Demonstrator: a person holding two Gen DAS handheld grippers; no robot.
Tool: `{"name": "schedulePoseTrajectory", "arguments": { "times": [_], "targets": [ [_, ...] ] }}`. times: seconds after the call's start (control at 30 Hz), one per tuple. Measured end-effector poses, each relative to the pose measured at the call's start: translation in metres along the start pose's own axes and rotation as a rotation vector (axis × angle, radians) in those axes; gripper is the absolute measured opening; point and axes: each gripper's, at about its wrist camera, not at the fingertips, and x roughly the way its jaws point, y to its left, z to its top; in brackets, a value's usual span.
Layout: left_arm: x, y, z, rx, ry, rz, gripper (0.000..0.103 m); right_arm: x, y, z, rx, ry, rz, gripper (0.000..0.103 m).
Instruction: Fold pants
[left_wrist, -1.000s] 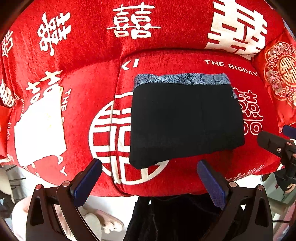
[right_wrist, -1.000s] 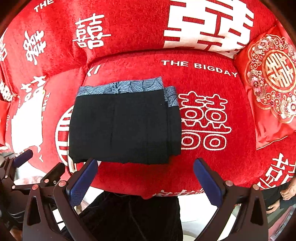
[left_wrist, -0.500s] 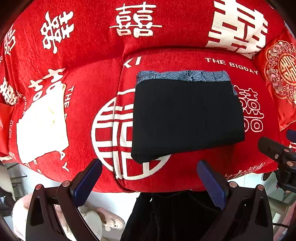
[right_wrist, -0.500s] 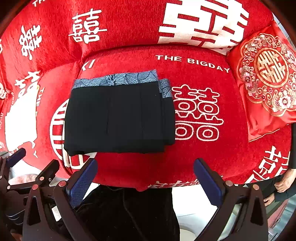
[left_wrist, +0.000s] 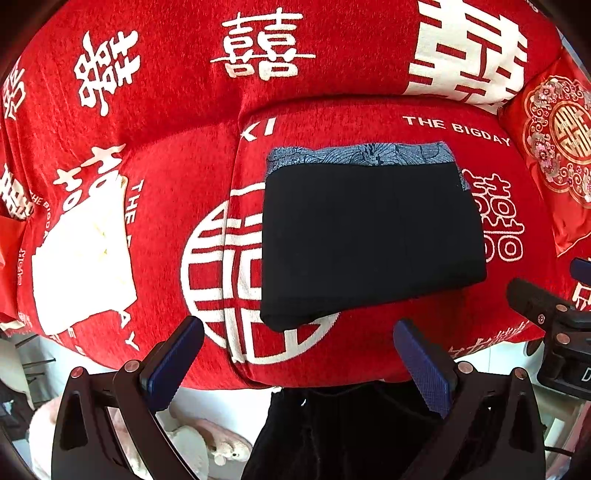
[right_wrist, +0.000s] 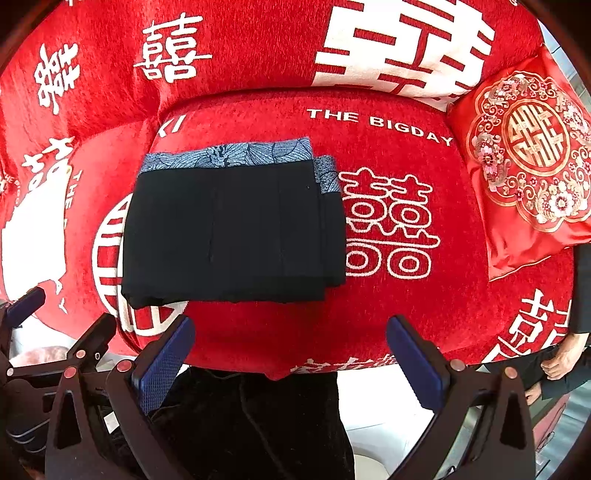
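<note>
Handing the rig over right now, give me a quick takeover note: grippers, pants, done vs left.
Left gripper: jaws open, empty, off the front edge of the seat, touching nothing.
Right gripper: jaws open, empty, also off the front edge.
Black pants: folded into a compact rectangle, lying flat on the red sofa seat cushion, blue patterned waistband along the far edge. On the right side the lower layers stick out a little past the top layer.
Done: the fold looks complete and released.
Left: probably nothing but squaring that right edge, if a neater stack is wanted.
</note>
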Motion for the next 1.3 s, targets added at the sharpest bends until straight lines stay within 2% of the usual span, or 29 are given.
{"name": "schedulePoseTrajectory", "arguments": {
  "times": [1.3],
  "targets": [
    [0.01,0.007,0.012,0.002,0.005,-0.031,0.103,0.008,0.009,0.007,0.024,0.017,-0.011,0.103]
  ]
}}
